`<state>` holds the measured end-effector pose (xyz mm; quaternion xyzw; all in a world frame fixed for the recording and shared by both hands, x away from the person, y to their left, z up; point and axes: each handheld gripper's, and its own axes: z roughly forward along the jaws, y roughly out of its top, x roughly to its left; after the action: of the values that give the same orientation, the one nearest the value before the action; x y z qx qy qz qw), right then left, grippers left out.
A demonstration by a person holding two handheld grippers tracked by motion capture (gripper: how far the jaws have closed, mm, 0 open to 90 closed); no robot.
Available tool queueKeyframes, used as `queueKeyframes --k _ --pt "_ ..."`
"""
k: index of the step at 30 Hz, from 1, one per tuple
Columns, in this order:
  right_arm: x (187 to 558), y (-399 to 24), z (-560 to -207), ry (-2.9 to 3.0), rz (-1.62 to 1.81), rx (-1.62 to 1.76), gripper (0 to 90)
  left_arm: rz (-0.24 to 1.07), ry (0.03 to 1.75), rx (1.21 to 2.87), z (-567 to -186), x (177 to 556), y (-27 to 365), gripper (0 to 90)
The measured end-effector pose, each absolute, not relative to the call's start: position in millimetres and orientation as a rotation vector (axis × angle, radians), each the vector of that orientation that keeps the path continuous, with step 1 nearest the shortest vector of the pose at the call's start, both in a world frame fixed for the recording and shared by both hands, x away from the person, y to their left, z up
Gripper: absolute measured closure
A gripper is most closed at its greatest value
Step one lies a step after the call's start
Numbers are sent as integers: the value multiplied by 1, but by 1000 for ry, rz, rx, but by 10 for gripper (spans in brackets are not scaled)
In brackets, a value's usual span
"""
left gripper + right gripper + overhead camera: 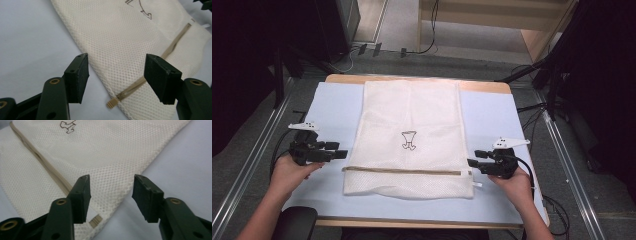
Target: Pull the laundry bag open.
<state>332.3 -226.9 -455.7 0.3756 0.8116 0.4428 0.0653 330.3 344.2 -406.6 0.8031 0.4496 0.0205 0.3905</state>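
A white mesh bag [412,115] lies flat on a pale blue mat [332,107], with a small black drawing [408,140] at its middle. A beige zip strip [402,170] runs across it near the front edge. My left gripper [339,150] hovers beside the bag's left edge at the zip's end, open. In the left gripper view its jaws [116,67] stand apart over the bag's edge [130,45] and the zip tab [112,102]. My right gripper [475,158] is open at the bag's right edge, its jaws [111,187] apart above the mesh [112,152], touching nothing.
The mat covers a wooden table [482,86]. Metal rails [247,170] run along both sides on the floor. Cables [532,107] and dark stands [557,75] crowd the right, and a pale wooden unit [512,20] stands behind.
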Motion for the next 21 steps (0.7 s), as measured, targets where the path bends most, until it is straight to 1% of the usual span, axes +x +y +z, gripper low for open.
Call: queueKeyframes --k 2,4,6,8,11,17,21 --pt "333 -232 -456 2424 1330 1139 427 97 1137 2041 -406 334 343 364" --pt "334 -235 -456 2405 1335 1150 418 107 1135 2026 -407 337 344 362" --pt "335 -237 -456 2389 1339 1163 402 158 1148 1990 -408 343 344 354" --pt "337 -240 -457 2376 1329 1178 393 179 1152 1976 -411 347 343 345" --pt "340 -243 -459 2364 1316 1218 382 157 1175 1962 -415 351 343 354" --pt "345 -245 -465 2357 1300 1281 378 184 1183 2012 -426 345 346 351" --pt "346 -247 -465 2343 1296 1298 374 171 1191 2029 -432 345 348 348"
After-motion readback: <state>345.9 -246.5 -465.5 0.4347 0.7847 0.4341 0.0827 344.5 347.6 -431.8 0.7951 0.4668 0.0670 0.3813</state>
